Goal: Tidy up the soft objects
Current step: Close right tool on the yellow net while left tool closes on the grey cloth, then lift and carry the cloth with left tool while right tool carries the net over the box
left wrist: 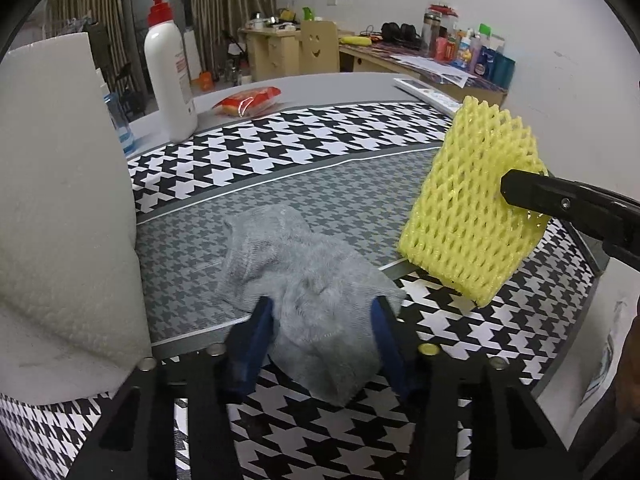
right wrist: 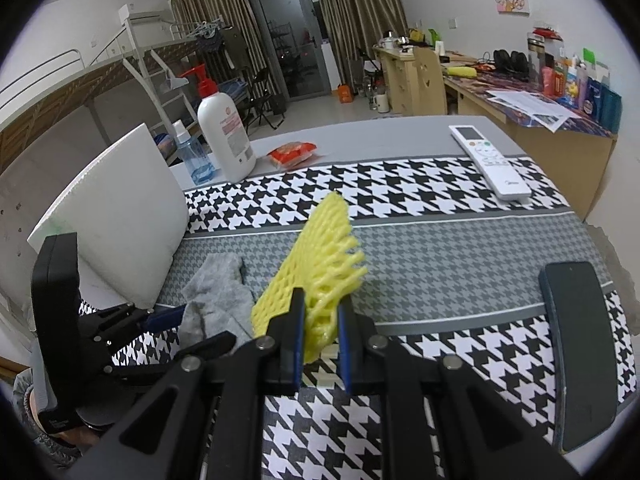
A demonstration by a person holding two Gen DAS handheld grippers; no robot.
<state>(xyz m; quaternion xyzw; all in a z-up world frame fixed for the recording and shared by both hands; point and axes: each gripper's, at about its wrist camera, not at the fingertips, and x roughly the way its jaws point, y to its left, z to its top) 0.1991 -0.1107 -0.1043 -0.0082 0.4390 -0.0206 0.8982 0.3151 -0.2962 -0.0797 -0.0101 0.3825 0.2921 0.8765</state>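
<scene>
1. Grey sock (left wrist: 304, 292) lies on the bench (left wrist: 360, 184); my left gripper (left wrist: 320, 320) fingers straddle it, half-closed, touching its sides.
2. My right gripper (right wrist: 318, 328) pinches the yellow foam net (right wrist: 316, 256), lifted.
3. Next, I judge: firm up, lift the sock.

Curtained glass door (right wrist: 294, 40), cluttered wooden desks (right wrist: 532, 128)

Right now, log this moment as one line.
left gripper: jaws around grey sock, on mat | right gripper: shut on yellow foam net, lifted
</scene>
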